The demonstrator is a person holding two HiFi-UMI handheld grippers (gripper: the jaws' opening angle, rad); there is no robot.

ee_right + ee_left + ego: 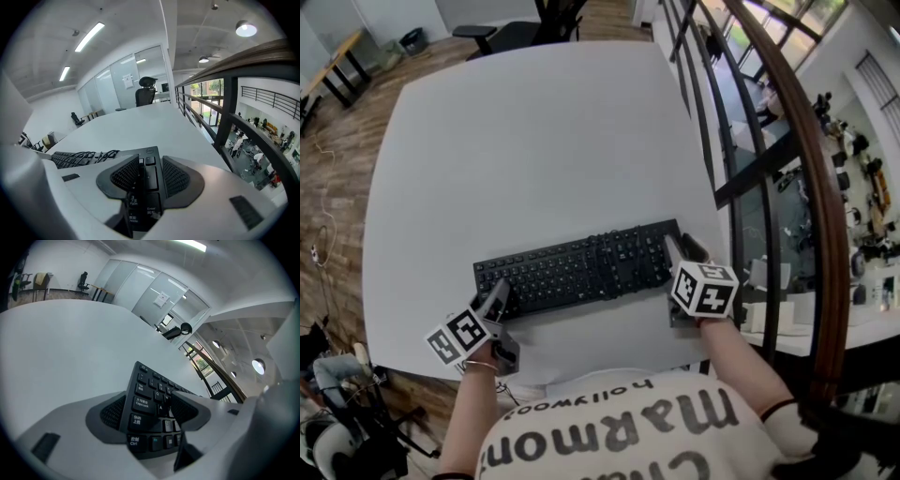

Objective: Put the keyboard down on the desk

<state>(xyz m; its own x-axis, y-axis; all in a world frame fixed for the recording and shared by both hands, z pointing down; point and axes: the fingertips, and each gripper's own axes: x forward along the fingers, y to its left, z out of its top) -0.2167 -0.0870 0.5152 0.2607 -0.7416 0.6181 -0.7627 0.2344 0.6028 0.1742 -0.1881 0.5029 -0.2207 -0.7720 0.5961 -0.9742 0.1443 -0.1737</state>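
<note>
Head view had the keyboard (581, 267) lying flat on the desk (534, 141), left gripper (499, 298) at its left end, right gripper (681, 249) at its right. Both sets of jaws sat apart around it, apparently not squeezing.

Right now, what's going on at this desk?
A person holds a gripper in each hand: the left gripper at the keyboard's left end, the right gripper at its right end. Both pairs of fingers stand open around the keyboard, not pressing it. It looks to be lying on the desk.
</note>
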